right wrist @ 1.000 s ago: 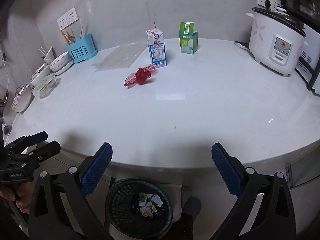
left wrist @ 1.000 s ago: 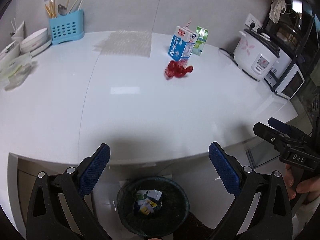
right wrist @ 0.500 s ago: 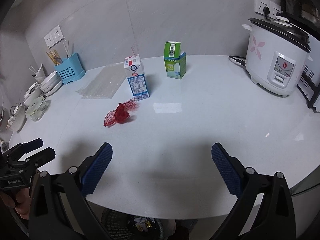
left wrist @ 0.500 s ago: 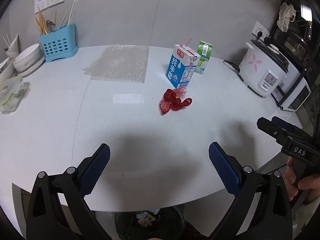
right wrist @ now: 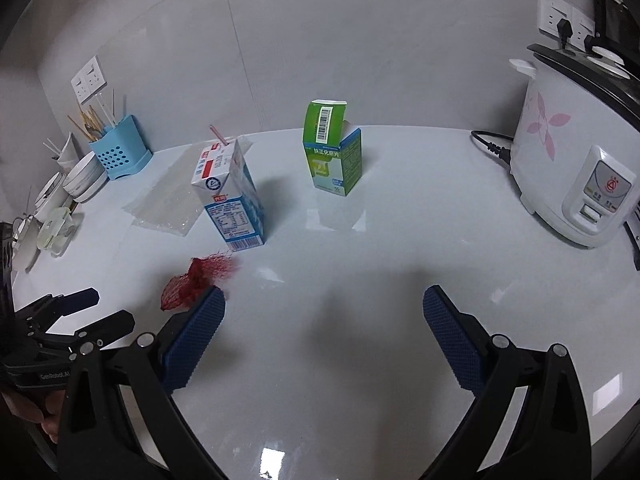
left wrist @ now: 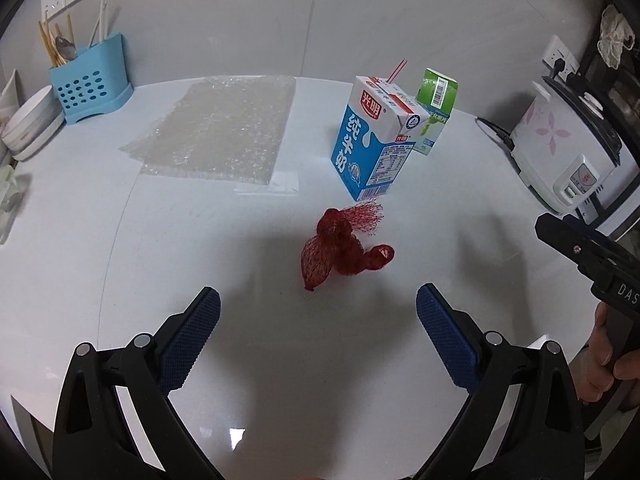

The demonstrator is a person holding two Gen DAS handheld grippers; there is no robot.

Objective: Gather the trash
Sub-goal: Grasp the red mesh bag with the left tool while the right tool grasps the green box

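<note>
Lining up on red mesh net (left wrist: 344,246)
Net dead ahead of left hand-held gripper (left wrist: 318,320), jaws wide, empty; right hand-held gripper (right wrist: 324,320) likewise agape, farther off.

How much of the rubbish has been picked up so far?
Nothing here looks collected. Both grippers, left and right, are open and empty. The left one faces the red mesh net. The milk carton, green box and bubble wrap remain on the counter.
</note>
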